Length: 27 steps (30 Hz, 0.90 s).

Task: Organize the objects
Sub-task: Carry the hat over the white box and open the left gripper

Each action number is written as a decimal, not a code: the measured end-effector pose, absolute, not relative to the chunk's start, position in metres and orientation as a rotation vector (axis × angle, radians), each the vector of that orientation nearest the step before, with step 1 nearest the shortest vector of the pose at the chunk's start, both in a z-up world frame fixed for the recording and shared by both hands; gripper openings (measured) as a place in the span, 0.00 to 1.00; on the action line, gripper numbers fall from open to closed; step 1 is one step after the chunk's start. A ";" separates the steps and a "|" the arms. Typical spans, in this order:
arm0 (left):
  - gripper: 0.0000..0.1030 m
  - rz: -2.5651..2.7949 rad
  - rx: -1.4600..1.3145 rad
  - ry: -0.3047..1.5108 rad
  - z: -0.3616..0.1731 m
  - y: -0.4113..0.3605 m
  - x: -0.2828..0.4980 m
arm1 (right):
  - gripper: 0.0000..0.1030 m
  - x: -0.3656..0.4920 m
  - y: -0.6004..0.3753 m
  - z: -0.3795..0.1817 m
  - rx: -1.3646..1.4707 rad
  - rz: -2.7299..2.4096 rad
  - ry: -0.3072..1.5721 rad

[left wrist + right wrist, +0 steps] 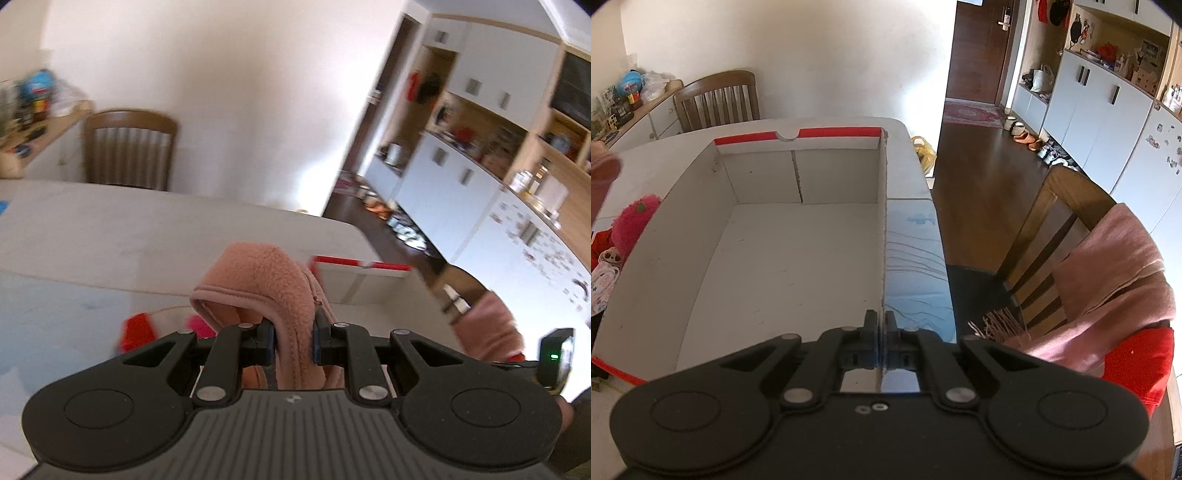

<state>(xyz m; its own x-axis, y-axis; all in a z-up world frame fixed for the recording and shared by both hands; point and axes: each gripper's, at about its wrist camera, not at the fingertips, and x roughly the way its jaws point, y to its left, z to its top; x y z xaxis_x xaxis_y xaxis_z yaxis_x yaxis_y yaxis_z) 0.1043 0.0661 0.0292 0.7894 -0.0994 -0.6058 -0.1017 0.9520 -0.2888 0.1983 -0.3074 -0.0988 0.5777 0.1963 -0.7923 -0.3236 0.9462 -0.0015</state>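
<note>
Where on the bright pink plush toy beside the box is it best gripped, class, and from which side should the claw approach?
Grip the bright pink plush toy around its rounded upper body, coming from above. The cardboard box wall stands close on one side and other soft toys crowd it below, so only the top looks free. Its fluffy body should squash enough for a firm pinch.

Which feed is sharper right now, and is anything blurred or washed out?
Right wrist view is sharp: white box and fingers crisp, though the wall behind glares. Left wrist view is motion-blurred across the cupboards and chair; only the pink fleece item stays fairly clear.
</note>
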 end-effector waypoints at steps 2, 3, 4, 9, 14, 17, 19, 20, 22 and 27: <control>0.16 -0.044 -0.302 0.668 0.030 0.048 0.116 | 0.02 0.198 -0.306 -0.098 -0.155 0.310 0.907; 0.16 -0.064 -0.293 0.672 0.031 0.040 0.123 | 0.02 0.198 -0.306 -0.098 -0.156 0.312 0.909; 0.16 -0.086 -0.279 0.675 0.031 0.032 0.131 | 0.02 0.198 -0.306 -0.098 -0.157 0.315 0.911; 0.16 -0.155 -0.231 0.678 0.035 -0.005 0.159 | 0.02 0.199 -0.306 -0.098 -0.160 0.321 0.915; 0.16 -0.207 -0.188 0.689 0.030 -0.037 0.193 | 0.02 0.201 -0.307 -0.098 -0.158 0.327 0.924; 0.16 -0.224 -0.166 0.719 0.017 -0.055 0.210 | 0.02 0.202 -0.307 -0.098 -0.156 0.329 0.932; 0.16 -0.233 -0.149 0.736 0.007 -0.064 0.222 | 0.02 0.203 -0.307 -0.097 -0.163 0.332 0.935; 0.16 -0.239 -0.143 0.751 0.000 -0.069 0.228 | 0.02 0.203 -0.306 -0.097 -0.166 0.334 0.936; 0.16 -0.244 -0.126 0.777 -0.014 -0.077 0.235 | 0.02 0.203 -0.306 -0.098 -0.172 0.338 0.937; 0.16 -0.252 -0.098 0.851 -0.049 -0.093 0.254 | 0.03 0.203 -0.306 -0.098 -0.173 0.349 0.947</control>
<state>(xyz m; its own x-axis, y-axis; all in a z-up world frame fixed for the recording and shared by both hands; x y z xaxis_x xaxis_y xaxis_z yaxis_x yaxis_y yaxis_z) 0.2537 -0.0931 -0.0490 0.6317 -0.2584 -0.7309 0.1807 0.9659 -0.1854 0.2027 -0.3056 -0.0978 0.5337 0.2162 -0.8176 -0.3666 0.9304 0.0067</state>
